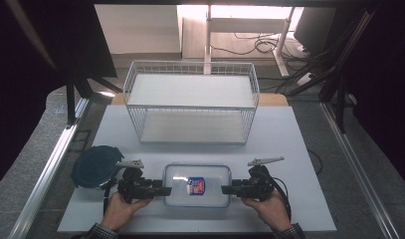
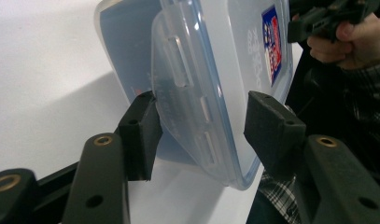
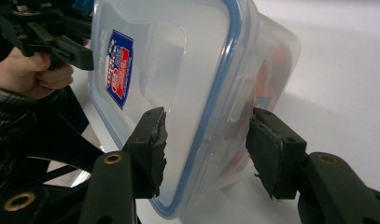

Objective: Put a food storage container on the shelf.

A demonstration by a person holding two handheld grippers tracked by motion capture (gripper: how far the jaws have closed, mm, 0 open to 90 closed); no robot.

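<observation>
High view – box: we saw a clear rectangular plastic food container with a blue-sealed lid and a red-and-blue label [image 1: 196, 185] lying flat at the near edge of the white tabletop [image 1: 289, 149], between both grippers.
High view – left gripper [image 1: 162, 190]: tip at the box's left end, held by our left hand [image 1: 119, 209].
High view – right gripper [image 1: 227, 189]: tip at the box's right end, held by our right hand [image 1: 270, 208].
High view – surroundings: a white wire two-tier rack [image 1: 191, 102] stood behind the box; a round dark-blue lidded container [image 1: 94, 166] sat just left of the left gripper.
Left gripper view – jaws: spread, w/ the box's [image 2: 211, 70] lid edge and side clip between them; one pad [image 2: 142, 135] touched the box wall, the other stood apart. Left gripper [image 2: 201, 135] not yet clamped.
Right gripper view – jaws: spread on either side of the box's [image 3: 187, 84] blue-sealed rim; right gripper [image 3: 207, 151] pads near the plastic, contact we couldn't tell.
</observation>
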